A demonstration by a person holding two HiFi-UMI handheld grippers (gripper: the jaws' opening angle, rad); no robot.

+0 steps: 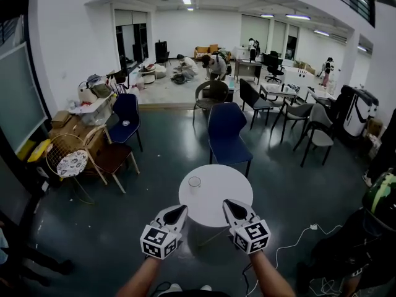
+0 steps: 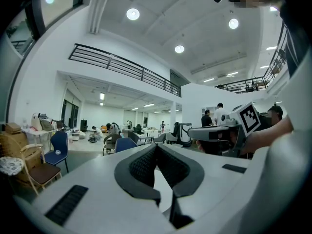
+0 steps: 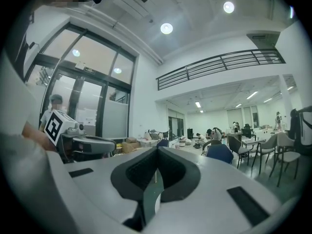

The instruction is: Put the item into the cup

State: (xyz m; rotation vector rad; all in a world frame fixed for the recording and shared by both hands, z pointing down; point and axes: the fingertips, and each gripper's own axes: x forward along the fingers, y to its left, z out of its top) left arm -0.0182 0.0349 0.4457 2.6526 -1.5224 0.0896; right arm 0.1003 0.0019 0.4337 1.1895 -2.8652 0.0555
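Left tongs (image 1: 180,210) and right tongs (image 1: 229,205) hang clenched, seemingly empty; any drop wants centring over the cup (image 1: 195,183) just ahead of the left.

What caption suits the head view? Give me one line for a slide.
Left gripper and right gripper poised at a round table holding one clear cup, blue chair beyond.

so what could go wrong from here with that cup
1. The clear cup stands near the round table's left edge; the left gripper could tip it or push it off.
2. Both it and the right gripper are shut with nothing seen between the jaws, and no item shows on the table, so there may be nothing to put in.
3. A white cable lies on the floor at the right; a foot might catch it.
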